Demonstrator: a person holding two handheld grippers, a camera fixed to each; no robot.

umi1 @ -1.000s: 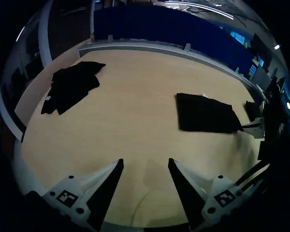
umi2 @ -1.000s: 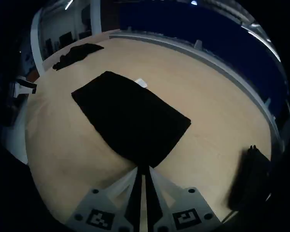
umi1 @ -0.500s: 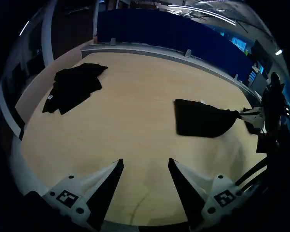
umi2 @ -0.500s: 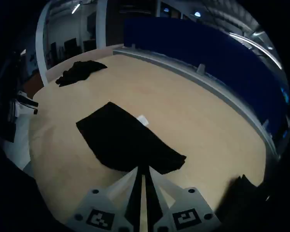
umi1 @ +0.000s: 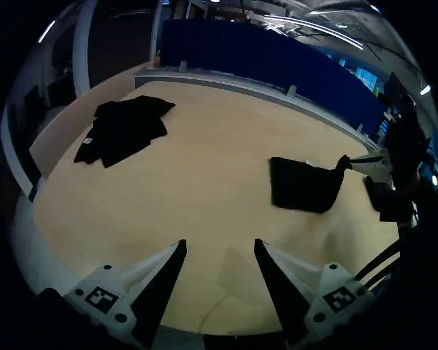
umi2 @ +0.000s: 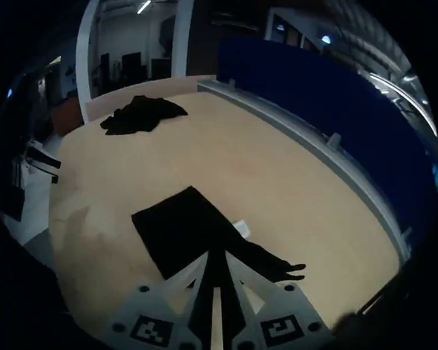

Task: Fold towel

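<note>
A black towel (umi1: 301, 185) lies flat on the light wooden table (umi1: 207, 163), right of centre in the left gripper view. Its far right edge is lifted off the table, pinched by my right gripper (umi1: 348, 162), which is held by a person in dark clothing. In the right gripper view my right gripper (umi2: 217, 259) is shut on that raised edge, and the towel (umi2: 175, 227) slopes down from it to the table, with a small white tag (umi2: 241, 228) beside it. My left gripper (umi1: 219, 256) hovers open over bare table near the front edge, well apart from the towel.
A crumpled pile of black cloth (umi1: 125, 127) (umi2: 140, 114) lies at the table's far left corner. A blue partition (umi1: 266, 52) runs along the back edge. A dark object (umi1: 382, 201) sits at the table's right end, near the person.
My right gripper has risen and carried the towel's pinched edge up off the table, so less of the towel lies flat. My left gripper has stayed open in about the same place.
</note>
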